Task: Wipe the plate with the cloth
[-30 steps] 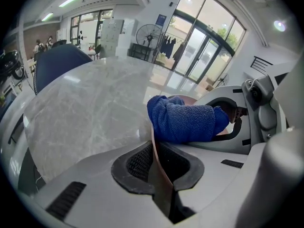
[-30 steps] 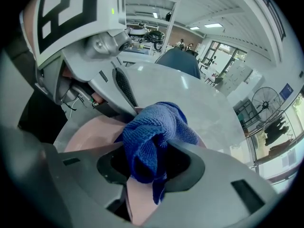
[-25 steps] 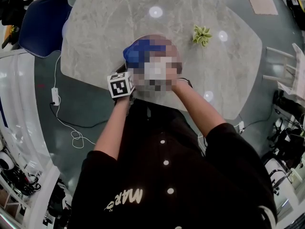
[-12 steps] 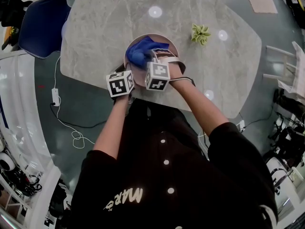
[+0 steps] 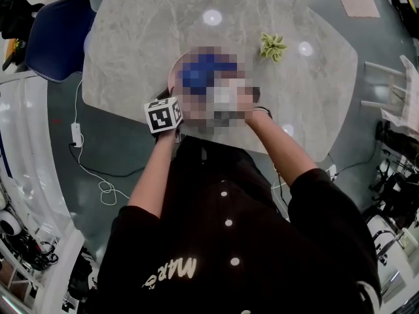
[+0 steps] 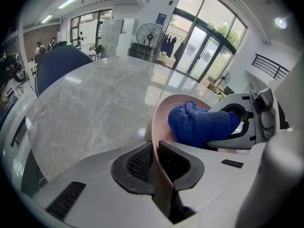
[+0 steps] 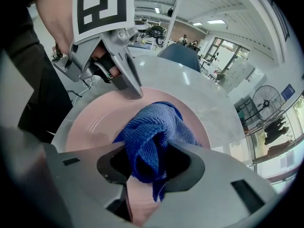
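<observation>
A pink plate [image 6: 160, 114] stands tilted on the marble table, with its near rim pinched between the jaws of my left gripper [image 6: 156, 151]. This gripper's marker cube [image 5: 163, 114] shows at the table's near edge in the head view. My right gripper [image 7: 146, 161] is shut on a bunched blue cloth [image 7: 153, 129] and presses it against the plate's face [image 7: 92, 127]. The left gripper's fingers [image 7: 127, 82] bite the rim just behind the cloth. A mosaic patch covers much of the plate and the right gripper in the head view.
The grey marble table [image 5: 144, 31] carries a small green ornament [image 5: 273, 46] to the right of the plate. A blue chair [image 5: 59, 34] stands at the table's left end. White cables [image 5: 98, 175] lie on the floor at the left.
The right gripper has slid the cloth a little to the right across the plate. The left gripper and the plate have stayed where they were.
</observation>
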A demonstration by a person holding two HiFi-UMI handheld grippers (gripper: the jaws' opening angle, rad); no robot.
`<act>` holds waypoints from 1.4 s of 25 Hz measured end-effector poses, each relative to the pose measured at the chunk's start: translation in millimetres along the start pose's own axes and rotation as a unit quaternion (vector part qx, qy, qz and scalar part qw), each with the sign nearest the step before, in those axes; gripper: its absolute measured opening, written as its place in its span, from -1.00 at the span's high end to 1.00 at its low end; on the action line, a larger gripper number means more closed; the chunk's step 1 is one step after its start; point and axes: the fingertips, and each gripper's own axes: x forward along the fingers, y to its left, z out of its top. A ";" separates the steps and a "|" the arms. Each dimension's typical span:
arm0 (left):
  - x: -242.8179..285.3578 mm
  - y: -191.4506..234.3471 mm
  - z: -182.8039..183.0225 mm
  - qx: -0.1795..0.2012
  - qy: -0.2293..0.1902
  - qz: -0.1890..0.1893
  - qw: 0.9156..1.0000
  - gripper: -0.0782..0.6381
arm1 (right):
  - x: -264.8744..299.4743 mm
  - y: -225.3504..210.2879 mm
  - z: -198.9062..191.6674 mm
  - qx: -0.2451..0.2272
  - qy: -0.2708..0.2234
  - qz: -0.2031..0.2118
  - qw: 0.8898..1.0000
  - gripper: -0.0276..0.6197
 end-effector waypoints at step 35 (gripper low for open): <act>-1.6 -0.2 1.7 -0.016 0.004 0.000 1.000 0.64 | -28.0 11.0 -61.8 -0.008 0.046 0.013 0.999 0.45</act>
